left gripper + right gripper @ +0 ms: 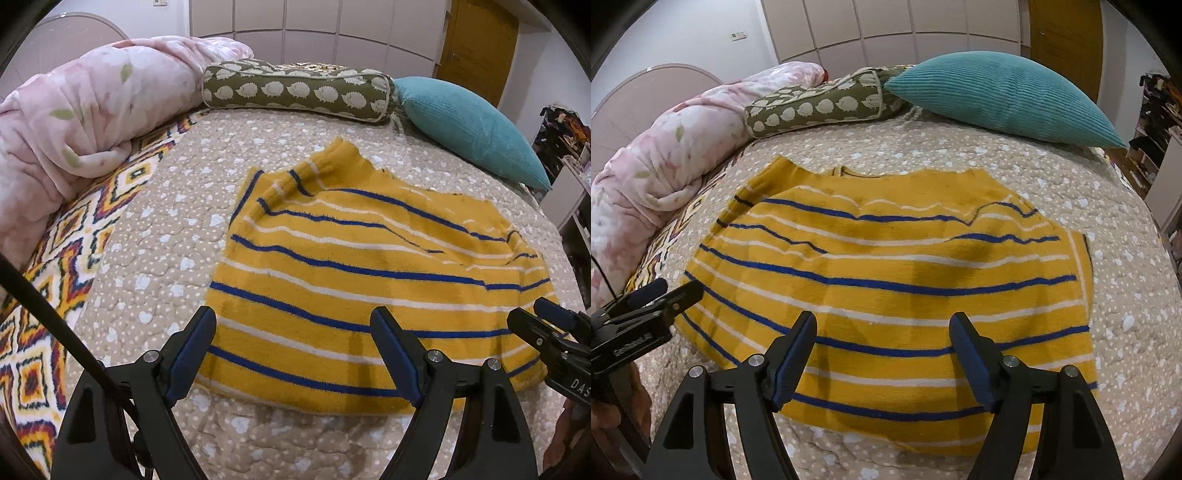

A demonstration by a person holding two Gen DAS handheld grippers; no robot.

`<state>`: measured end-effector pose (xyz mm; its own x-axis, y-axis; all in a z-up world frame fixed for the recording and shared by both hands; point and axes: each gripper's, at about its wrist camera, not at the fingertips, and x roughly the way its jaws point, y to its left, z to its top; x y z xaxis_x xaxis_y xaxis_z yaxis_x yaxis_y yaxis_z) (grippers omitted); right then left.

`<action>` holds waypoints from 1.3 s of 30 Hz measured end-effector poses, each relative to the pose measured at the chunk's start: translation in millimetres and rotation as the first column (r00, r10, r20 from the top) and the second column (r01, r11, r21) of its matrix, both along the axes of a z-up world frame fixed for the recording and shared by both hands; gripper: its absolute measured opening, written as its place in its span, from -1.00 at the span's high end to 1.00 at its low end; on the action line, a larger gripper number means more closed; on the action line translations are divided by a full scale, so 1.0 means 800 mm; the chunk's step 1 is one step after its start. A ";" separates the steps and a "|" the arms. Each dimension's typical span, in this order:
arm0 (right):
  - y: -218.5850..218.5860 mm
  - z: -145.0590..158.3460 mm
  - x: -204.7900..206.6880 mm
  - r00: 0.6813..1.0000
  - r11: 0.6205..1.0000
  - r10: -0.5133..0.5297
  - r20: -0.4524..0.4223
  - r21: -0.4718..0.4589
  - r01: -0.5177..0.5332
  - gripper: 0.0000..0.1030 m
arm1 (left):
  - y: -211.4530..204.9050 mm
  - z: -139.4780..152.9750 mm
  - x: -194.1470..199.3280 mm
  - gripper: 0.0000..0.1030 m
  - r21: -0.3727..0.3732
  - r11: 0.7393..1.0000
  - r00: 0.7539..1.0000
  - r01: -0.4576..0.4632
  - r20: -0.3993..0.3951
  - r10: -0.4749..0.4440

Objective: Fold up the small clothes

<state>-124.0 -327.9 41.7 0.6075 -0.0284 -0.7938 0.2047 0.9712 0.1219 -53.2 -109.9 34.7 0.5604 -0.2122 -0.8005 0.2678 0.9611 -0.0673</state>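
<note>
a yellow sweater [373, 269] with blue and white stripes lies spread on a beige quilted bedspread [155, 236], directly ahead of both tools. the left gripper [295, 325] hangs with its jaws spread wide and nothing between them, its blue-padded fingertips above the garment's near left hem. the right gripper [882, 328] is likewise parted and bare, poised over the near edge of the same sweater [886, 277]. each tool shows at the edge of the other's view, just beside the knit. beyond the sweater, at the far side of the bed, rest a rolled pink blanket [74, 122], an olive bolster with a pale animal print [295, 90] and a teal cushion [1004, 96].
</note>
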 end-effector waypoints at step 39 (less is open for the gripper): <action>0.010 -0.036 0.093 0.999 0.999 0.017 -0.050 -0.035 -0.018 -0.69 | 0.066 -0.048 0.071 -0.66 -0.145 0.982 0.983 -0.121 -0.157 0.098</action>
<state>-49.9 -319.6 13.0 0.5681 -0.0470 -0.8216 0.1927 0.9782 0.0773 3.9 -56.9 -3.9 0.4644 -0.2825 -0.8394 0.1377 0.9593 -0.2467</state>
